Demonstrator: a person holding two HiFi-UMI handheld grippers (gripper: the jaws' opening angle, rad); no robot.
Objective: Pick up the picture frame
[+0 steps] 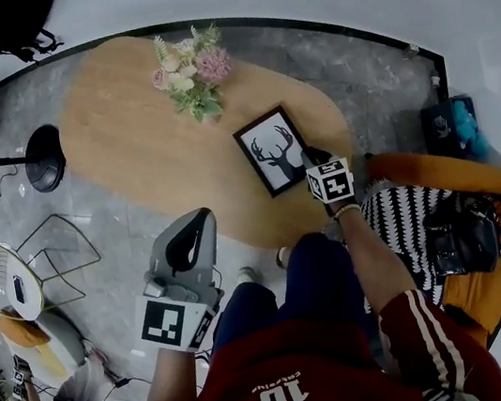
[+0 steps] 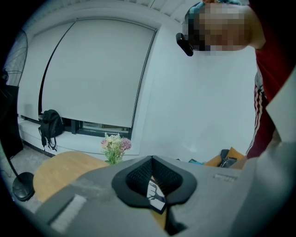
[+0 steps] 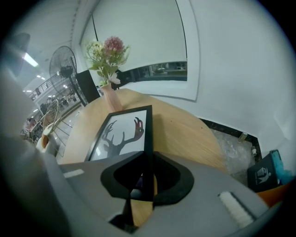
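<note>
Currently the right hand-held gripper [image 3: 147, 158] is clamped on the picture frame [image 1: 272, 150]. The right gripper view shows the frame's black right-hand border running straight between the two jaws, with the pads against it on either side. The frame carries a black deer-head silhouette on a white ground.

The picture frame sits on the oval wooden desk [image 1: 148, 155], toward the desk's right end and near its front edge. Whether the gripped edge has left the desk surface cannot be determined.

The left hand-held gripper [image 1: 198, 219] is held off the desk, in front of its near edge and above the floor. Its jaw tips are pressed together with nothing between them. The desk and the frame appear only as background behind the pads.

Other items, located from the desk:
- A vase of pink and cream flowers [image 1: 191, 71] stands on the desk at its far edge.
- A black round fan base [image 1: 44, 158] stands on the floor just off the desk's left end.
- A striped cushion [image 1: 404, 209] on an orange seat lies beyond the desk's right end.
</note>
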